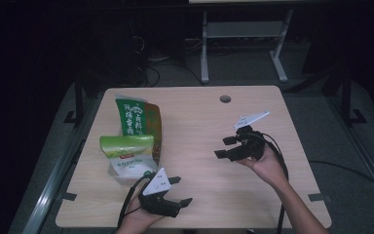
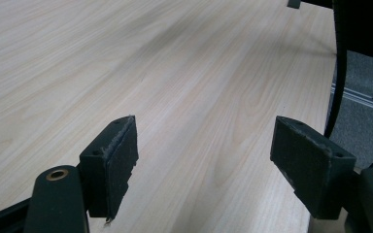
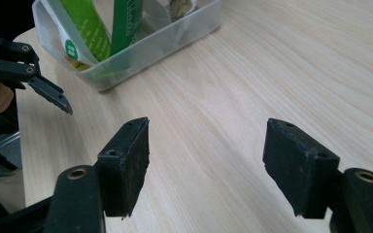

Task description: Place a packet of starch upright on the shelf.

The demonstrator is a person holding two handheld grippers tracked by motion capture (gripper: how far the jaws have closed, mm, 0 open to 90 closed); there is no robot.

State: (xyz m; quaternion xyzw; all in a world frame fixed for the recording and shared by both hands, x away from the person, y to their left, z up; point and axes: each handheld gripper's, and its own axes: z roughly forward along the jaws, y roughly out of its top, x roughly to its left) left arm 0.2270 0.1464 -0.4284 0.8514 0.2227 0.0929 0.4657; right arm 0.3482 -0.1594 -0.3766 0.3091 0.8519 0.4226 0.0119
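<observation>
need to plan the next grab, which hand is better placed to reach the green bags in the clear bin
Left, probably. The left gripper sits right beside the clear bin holding the green bags, jaws open and empty. The right gripper, also open and empty, is across the table, though it points toward the bin.

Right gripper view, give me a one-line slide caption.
Open right claw above the bare table, facing a clear bin of green packets, left claw at the edge.

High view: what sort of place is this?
Probably a lab or office workroom: a pale wooden desk with a cable hole, grey carpet, and another desk's white metal legs behind.
</observation>
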